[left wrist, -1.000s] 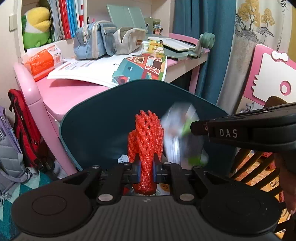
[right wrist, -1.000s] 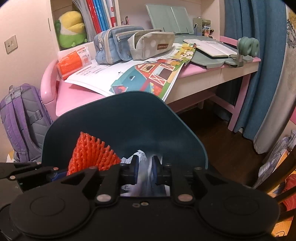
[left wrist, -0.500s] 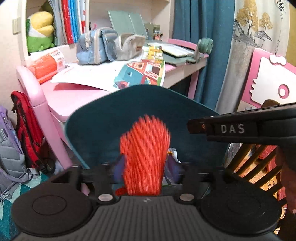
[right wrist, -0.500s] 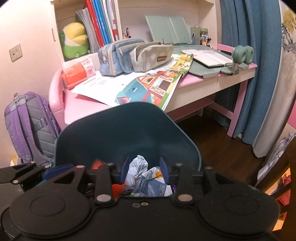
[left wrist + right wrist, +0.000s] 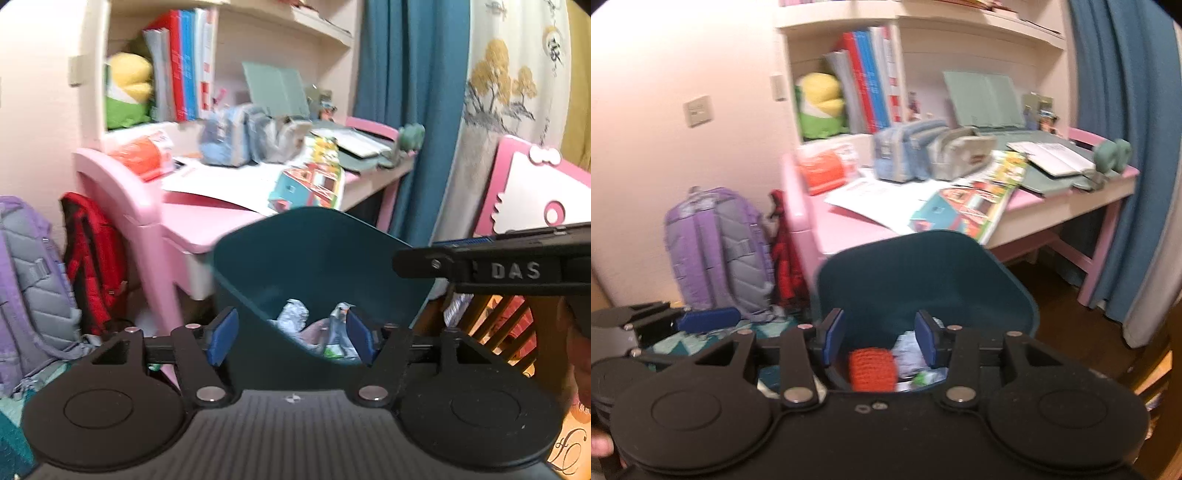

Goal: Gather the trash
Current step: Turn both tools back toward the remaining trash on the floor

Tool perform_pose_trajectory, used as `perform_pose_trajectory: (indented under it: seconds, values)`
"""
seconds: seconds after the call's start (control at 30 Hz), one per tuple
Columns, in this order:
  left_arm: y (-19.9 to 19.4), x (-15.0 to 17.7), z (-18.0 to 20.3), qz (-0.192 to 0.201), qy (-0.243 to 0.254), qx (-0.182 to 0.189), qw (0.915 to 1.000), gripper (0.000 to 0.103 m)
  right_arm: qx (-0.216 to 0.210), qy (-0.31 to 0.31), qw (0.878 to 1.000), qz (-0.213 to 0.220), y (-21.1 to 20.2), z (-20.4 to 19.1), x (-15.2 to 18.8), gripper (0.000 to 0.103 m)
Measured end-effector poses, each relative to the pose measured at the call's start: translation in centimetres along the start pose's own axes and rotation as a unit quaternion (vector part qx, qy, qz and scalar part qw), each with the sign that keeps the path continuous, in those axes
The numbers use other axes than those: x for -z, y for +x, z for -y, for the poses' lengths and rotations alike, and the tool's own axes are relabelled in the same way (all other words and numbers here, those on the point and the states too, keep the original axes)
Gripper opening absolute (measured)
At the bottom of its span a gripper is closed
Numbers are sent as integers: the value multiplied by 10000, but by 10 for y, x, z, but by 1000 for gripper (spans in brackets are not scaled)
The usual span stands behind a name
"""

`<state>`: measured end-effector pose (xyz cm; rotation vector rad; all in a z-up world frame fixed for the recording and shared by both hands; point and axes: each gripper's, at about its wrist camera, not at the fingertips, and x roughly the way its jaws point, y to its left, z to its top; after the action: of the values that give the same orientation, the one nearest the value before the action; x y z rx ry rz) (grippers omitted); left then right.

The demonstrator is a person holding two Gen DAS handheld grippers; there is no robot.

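Drop step just done. Left hand-held gripper (image 5: 291, 341) released, jaws just been opening, nothing between them. Right hand-held gripper (image 5: 879, 341) likewise released and just been opening, empty. Orange foam-mesh sleeve (image 5: 872, 370) and crumpled silver-white wrappers (image 5: 295, 317) lying inside dark teal plastic bin (image 5: 325, 254), lower centre of both frames. Next, probably: lift clear of bin rim, scan pink surface (image 5: 849, 225) and floor for more litter.

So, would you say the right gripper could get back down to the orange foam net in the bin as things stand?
Probably yes: the right gripper is open and empty, the orange foam net lies exposed atop the trash, and the bin has no lid.
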<state>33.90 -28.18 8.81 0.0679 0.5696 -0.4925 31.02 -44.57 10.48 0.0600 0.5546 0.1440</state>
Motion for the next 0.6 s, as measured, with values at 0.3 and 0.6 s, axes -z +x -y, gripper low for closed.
perform_pose_trajectory:
  seconds: [0.3, 0.6]
  values:
    - [-73, 24, -49, 156, -312, -273, 9990, 66, -560, -415, 9974, 170, -26, -67, 14, 53]
    - [-142, 61, -103, 324, -634, -681, 9951, 72, -1226, -867, 9886, 127, -26, -143, 36, 56]
